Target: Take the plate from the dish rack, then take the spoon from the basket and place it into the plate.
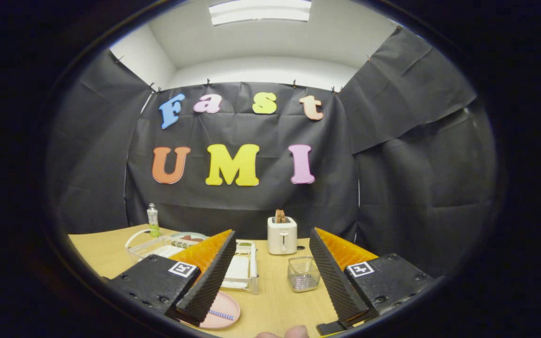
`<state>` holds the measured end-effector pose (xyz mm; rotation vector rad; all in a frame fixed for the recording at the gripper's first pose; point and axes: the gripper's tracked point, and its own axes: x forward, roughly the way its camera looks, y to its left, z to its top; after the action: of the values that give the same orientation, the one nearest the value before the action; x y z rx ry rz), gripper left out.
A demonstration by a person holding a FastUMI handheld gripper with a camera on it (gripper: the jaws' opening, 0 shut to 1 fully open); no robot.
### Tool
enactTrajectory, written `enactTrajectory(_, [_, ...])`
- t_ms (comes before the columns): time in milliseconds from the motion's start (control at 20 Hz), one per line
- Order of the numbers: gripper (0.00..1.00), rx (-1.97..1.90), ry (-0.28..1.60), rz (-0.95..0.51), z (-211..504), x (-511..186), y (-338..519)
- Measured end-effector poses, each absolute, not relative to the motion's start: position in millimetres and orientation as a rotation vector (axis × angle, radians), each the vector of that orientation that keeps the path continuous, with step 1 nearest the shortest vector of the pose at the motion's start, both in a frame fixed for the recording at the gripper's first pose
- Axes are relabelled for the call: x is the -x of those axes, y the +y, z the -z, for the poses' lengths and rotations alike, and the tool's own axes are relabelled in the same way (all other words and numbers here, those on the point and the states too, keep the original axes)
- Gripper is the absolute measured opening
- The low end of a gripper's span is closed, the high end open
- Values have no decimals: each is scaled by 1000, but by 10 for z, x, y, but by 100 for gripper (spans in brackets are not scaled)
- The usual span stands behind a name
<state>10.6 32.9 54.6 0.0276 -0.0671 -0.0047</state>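
Tongs [270, 281] gape empty above the table [275, 300], since the spoon [221, 315] already lies in the plate [226, 312], basket [304, 273] emptied.

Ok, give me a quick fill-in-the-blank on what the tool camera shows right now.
1. The tool has its fingers ____, holding nothing.
2. The striped spoon lies on the round pink ____.
3. Something brown sticks up from the white ____ at the back of the wooden table.
4. The clear wire basket stands ____ the fingers.

Missing: open; plate; toaster; between
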Motion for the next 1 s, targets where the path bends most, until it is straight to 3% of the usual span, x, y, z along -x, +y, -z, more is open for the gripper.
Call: enactTrajectory(1000, [100,-19,-63,-25,-528,-115,485])
